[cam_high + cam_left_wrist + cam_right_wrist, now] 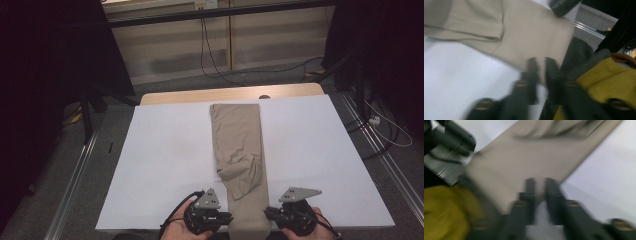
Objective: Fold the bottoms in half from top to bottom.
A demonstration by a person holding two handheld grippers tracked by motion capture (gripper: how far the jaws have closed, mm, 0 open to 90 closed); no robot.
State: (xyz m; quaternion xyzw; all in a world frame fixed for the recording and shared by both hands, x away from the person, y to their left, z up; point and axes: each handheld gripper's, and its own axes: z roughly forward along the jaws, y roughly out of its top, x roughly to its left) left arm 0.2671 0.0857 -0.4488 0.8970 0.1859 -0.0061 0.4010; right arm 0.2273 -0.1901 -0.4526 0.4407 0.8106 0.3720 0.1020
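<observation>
A long beige garment lies lengthwise down the middle of the white table, its near end hanging over the near edge. The left gripper clamps that end's left border, jaws pinched narrow on cloth; the right gripper pinches the right border likewise. Both gripper views are blurred.

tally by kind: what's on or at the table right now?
Beige trousers: 1
White table cover: 1
Handheld grippers: 2, left gripper and right gripper, at the cloth's near end
Total: 4
</observation>
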